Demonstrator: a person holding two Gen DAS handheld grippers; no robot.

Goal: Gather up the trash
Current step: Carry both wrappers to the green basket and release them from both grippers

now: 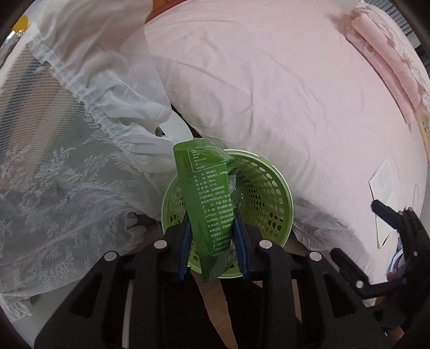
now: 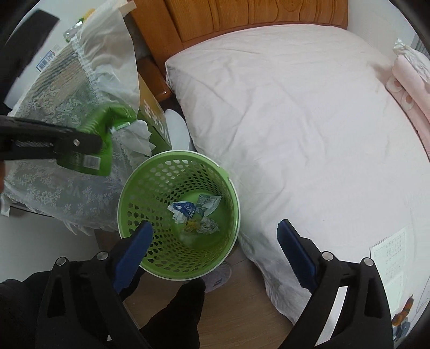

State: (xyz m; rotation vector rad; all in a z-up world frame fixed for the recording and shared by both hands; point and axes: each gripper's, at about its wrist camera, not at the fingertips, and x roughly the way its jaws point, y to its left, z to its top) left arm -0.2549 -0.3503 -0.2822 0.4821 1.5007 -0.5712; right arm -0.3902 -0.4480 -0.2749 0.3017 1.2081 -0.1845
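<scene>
My left gripper (image 1: 212,214) is shut on a green drink carton (image 1: 208,198) printed with white text, held above the green perforated trash basket (image 1: 271,188). In the right wrist view the carton (image 2: 102,139) hangs left of the basket (image 2: 150,188), gripped by the left gripper (image 2: 88,142). Several crumpled wrappers (image 2: 196,212) lie on the basket's bottom. My right gripper (image 2: 215,228) is open and empty, its blue pads (image 2: 137,244) spread over the basket's near rim. It also shows at the right edge of the left wrist view (image 1: 387,212).
A bed with a pink-white duvet (image 2: 309,128) fills the right. A lace-covered nightstand (image 2: 53,182) stands left of the basket, with a tissue box (image 2: 156,118) beside it. A wooden headboard (image 2: 242,18) is behind. Paper sheets (image 2: 389,257) lie on the bed. Wooden floor (image 2: 242,300) lies below.
</scene>
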